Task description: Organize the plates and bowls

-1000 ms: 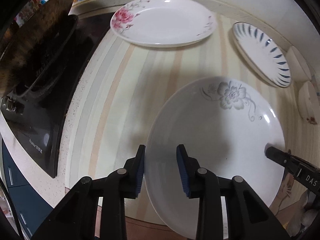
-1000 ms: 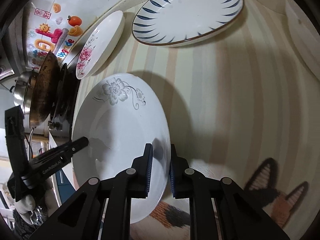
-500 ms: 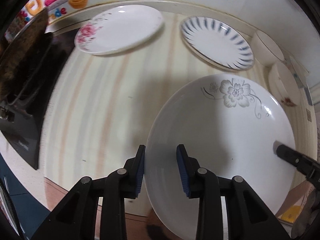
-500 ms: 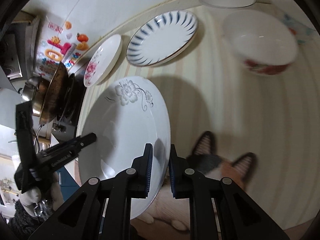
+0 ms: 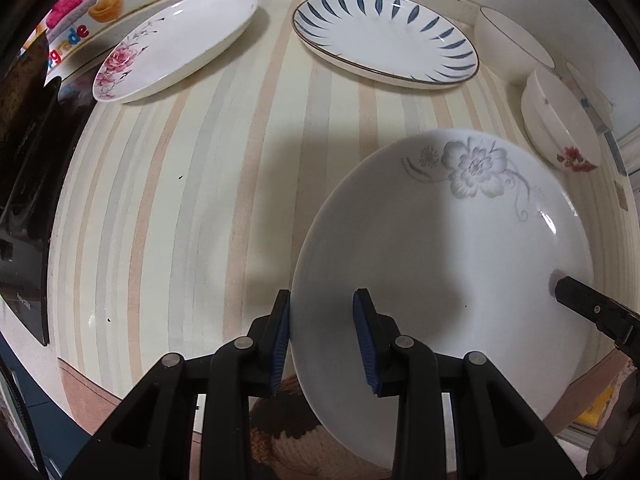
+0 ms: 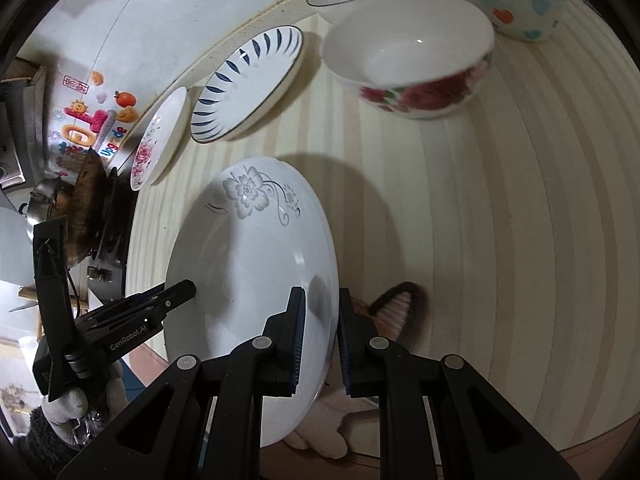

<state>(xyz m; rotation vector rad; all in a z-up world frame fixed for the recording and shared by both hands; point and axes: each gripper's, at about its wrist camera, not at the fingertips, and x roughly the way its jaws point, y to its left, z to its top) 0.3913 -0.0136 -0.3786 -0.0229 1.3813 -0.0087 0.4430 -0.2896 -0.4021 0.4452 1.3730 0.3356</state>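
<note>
Above the striped countertop (image 5: 200,184): the white grey-flowered plate (image 5: 460,248) is travelling toward the bowls, the left gripper (image 5: 322,340) and right gripper (image 6: 320,338) each pinching a rim; the blue-leaf plate (image 5: 384,36), formerly distant, is nearing, suggesting stacking comes next.

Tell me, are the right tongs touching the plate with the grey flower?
Touching. In the right wrist view the right tongs have a blue pad on each side of the grey-flower plate, clamping its rim with no gap.
</note>
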